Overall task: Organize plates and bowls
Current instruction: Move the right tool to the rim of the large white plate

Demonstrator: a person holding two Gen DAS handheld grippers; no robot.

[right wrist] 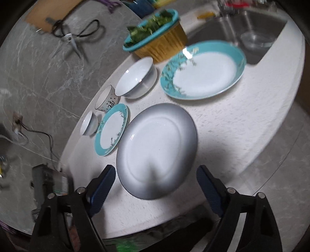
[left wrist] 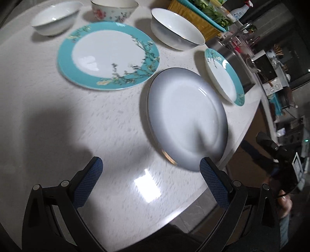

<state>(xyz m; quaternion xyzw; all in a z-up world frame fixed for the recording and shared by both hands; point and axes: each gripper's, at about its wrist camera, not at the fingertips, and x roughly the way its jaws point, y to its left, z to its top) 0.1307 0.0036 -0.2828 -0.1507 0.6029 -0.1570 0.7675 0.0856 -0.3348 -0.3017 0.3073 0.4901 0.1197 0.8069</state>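
Both held wide and gripping nothing: left gripper [left wrist: 151, 170] and right gripper [right wrist: 156, 178], above the white countertop [left wrist: 58, 116]. Ahead, flat (gold-rimmed), the grey-edged plate [right wrist: 157, 151], beside the teal-rimmed plate [left wrist: 108, 56].

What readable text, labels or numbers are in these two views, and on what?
"福": black character on the side of the small white ceramic cup with a dark rim, right wrist view.
White plastic spray bottle with a blue label, left wrist view: print too small to read.
White box with grey round markings on the far shelf: too blurred to read.
Plates and bowls: no lettering visible.
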